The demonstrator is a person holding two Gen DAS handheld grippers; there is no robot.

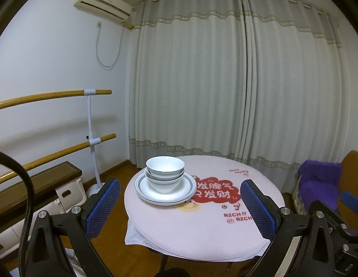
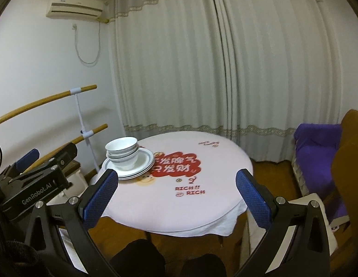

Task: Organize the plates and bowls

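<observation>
So here's my setup: a round table (image 1: 202, 235) with a pale pink printed cloth, red cartoon splash with white characters in the middle and "RICH!! RICH" in red nearer to me. All the dishes sit together on the far-left part of the tabletop.

The stack of white glazed bowls (image 1: 165, 173) looks like three nested together, plain white with a faint grey band just under each rim, the top one sitting upright and empty. They stand on the stack of white round plates with grey rim bands (image 1: 142, 190), which looks like three or so, edges lined up pretty neatly; the near edge of the bottom plate covers a bit of the cartoon print. In the right wrist view the same pile (image 2: 128, 161) is a little blurry but reads the same.

My left claw (image 1: 180, 207) has its blue textured pads spread wide with nothing between them, hanging at the near edge of the table, well short of the dishes. My right claw (image 2: 176, 196) is also wide open and empty, near side of the table, the pile off to its far left.

Behind the table there's a long grey-white curtain (image 1: 225, 80), and a purple-covered seat (image 1: 317, 184) off to the right.
</observation>
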